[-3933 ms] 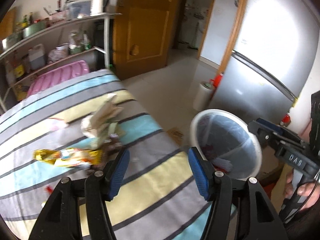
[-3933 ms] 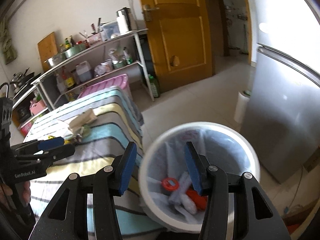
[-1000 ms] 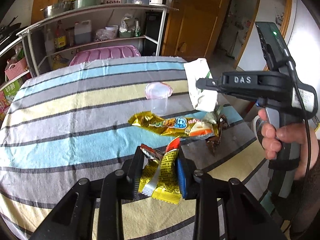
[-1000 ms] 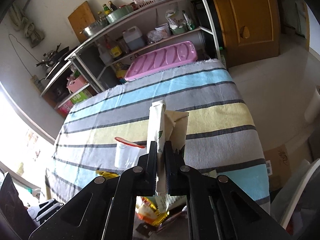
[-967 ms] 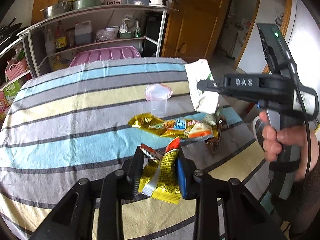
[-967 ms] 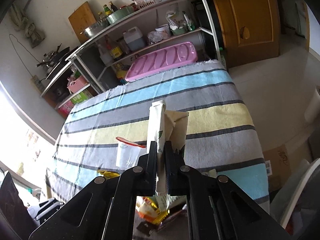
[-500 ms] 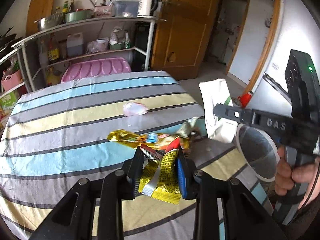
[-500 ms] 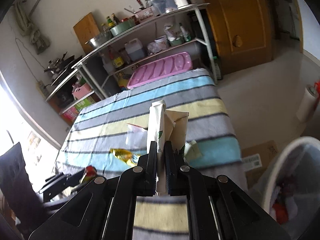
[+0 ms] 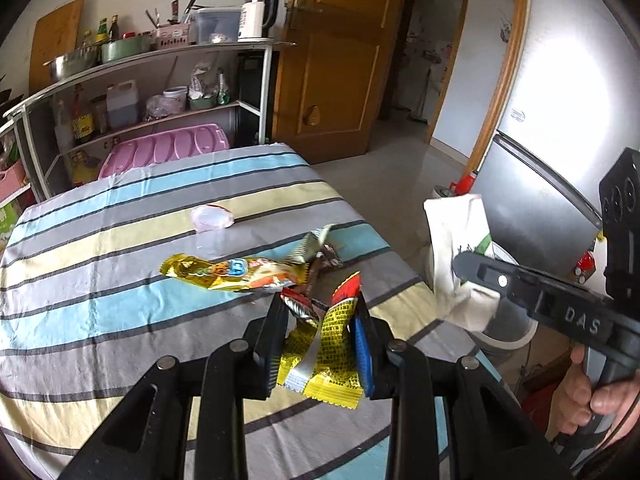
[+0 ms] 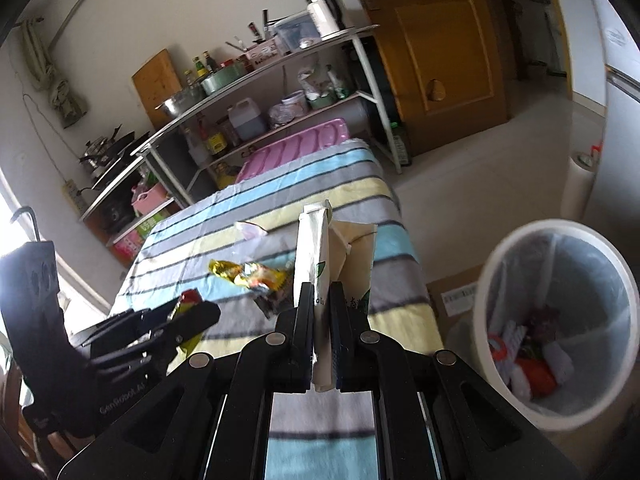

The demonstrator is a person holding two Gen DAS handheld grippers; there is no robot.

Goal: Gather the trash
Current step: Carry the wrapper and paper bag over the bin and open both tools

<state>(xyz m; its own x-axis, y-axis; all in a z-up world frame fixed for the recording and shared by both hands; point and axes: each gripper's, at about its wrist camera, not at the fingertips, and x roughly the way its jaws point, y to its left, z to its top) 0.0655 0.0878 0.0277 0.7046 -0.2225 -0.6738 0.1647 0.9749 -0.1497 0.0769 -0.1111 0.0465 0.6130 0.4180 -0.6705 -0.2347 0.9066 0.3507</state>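
Observation:
My left gripper [image 9: 322, 312] is shut on a yellow and red snack wrapper [image 9: 330, 344], held above the striped tablecloth [image 9: 120, 280]. My right gripper [image 10: 320, 300] is shut on a flattened white carton [image 10: 316, 256], which stands upright between its jaws. In the left wrist view that carton [image 9: 460, 256] hangs at the right, past the table's edge. The white bin [image 10: 560, 320], lined with a bag and holding trash, stands on the floor to the right of the table. A gold snack bag [image 9: 232, 272], a brown wrapper [image 9: 324, 260] and a clear plastic cup [image 9: 212, 220] lie on the cloth.
Metal shelves [image 9: 140, 92] with pots, bottles and a kettle stand behind the table. A pink plastic lid [image 9: 164, 152] leans at the far edge. A wooden door [image 9: 332, 72], a silver fridge [image 9: 560, 120] and a cardboard box [image 10: 452, 292] on the floor border the bin.
Both grippers have swung right, away from the table's middle toward the bin, each keeping its grip. The bin has come into the right wrist view.

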